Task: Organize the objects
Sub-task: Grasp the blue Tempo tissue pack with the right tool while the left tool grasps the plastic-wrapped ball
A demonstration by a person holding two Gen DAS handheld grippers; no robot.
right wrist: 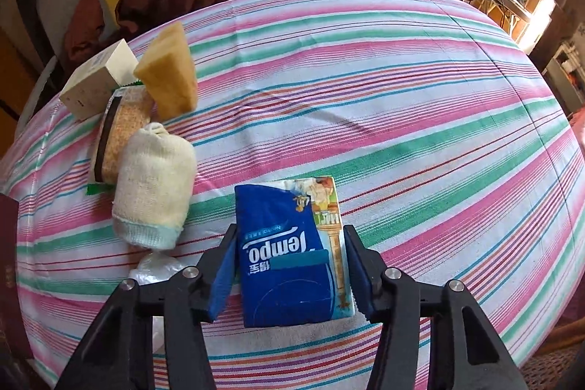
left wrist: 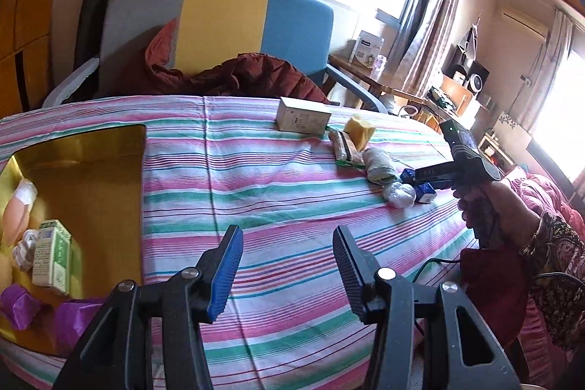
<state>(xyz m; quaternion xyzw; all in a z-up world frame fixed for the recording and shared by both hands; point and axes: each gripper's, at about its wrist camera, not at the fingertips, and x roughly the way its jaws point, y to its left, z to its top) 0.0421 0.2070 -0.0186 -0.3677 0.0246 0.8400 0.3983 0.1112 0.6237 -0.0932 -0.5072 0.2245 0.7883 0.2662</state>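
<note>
blue tissue pack between the right fingers, left fingers empty

black fingers with blue pads fill the bottom of both wrist views. going by size: a striped sheet [right wrist: 402,105] in pink, green and white covers the bed across both frames. at the upper left of the left wrist view stands a chair [left wrist: 226,35] in grey, yellow and blue, with dark red clothing [left wrist: 252,72] heaped on its seat. a gold box [left wrist: 87,178] lies open at the left edge of that view, holding a green and white carton [left wrist: 51,258] and purple wrapping [left wrist: 25,306].

the right gripper [right wrist: 289,276] sits at bottom centre of its view, its fingers pressed on both long sides of a blue tempo tissue pack [right wrist: 292,254] that lies on the sheet. to the left of the pack sit a cream rolled sock [right wrist: 153,185], a yellow sponge [right wrist: 168,72], a beige carton [right wrist: 98,79] and a snack packet [right wrist: 120,130], crowded together.

the left gripper [left wrist: 289,265] hangs over bare sheet with its fingers apart and nothing between them. a hand [left wrist: 497,207] at the right of that view grasps the other gripper's handle.
</note>
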